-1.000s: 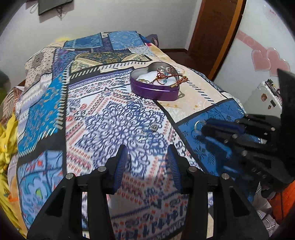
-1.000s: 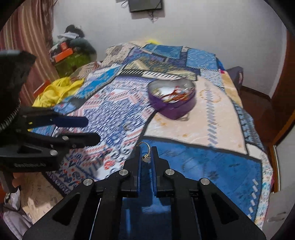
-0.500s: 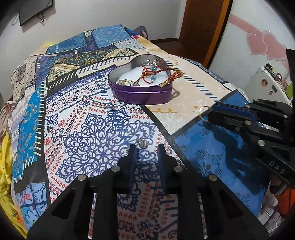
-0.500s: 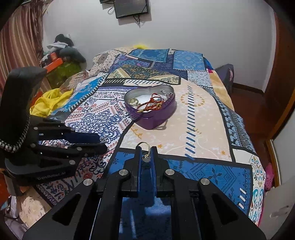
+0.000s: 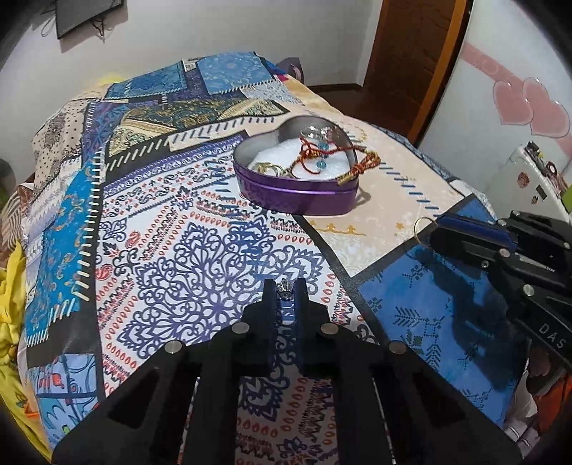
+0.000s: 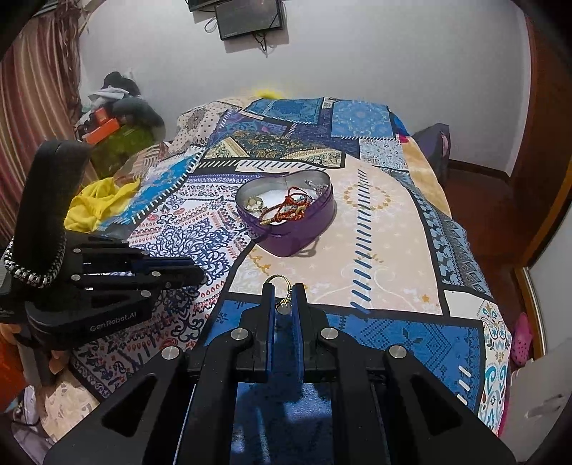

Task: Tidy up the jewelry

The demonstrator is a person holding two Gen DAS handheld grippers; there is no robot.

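Observation:
A purple heart-shaped tin (image 5: 296, 196) stands open on the patchwork bedspread (image 5: 171, 272), holding a red cord bracelet (image 5: 314, 150), gold pieces and silver rings on white padding. My left gripper (image 5: 285, 290) is low over the blue lace pattern, its jaws closing tight on a small silver ring (image 5: 285, 286) pinched at the tips. My right gripper (image 6: 284, 294) is shut on a gold hoop earring (image 6: 276, 280) that sticks up past its tips. The right gripper (image 5: 434, 232) also shows at the right of the left wrist view, and the left gripper (image 6: 198, 272) at the left of the right wrist view.
The tin (image 6: 296, 239) sits mid-bed, beyond both grippers. A yellow cloth (image 6: 96, 204) lies off the bed's left side, with clutter (image 6: 114, 121) piled behind it. A wooden door (image 5: 411, 46) and a white cabinet (image 5: 529, 171) stand to the right. A screen (image 6: 250, 18) hangs on the far wall.
My left gripper came forward and down over the small silver ring and its fingers closed on it. The right gripper kept its hold on the gold earring and hardly moved.

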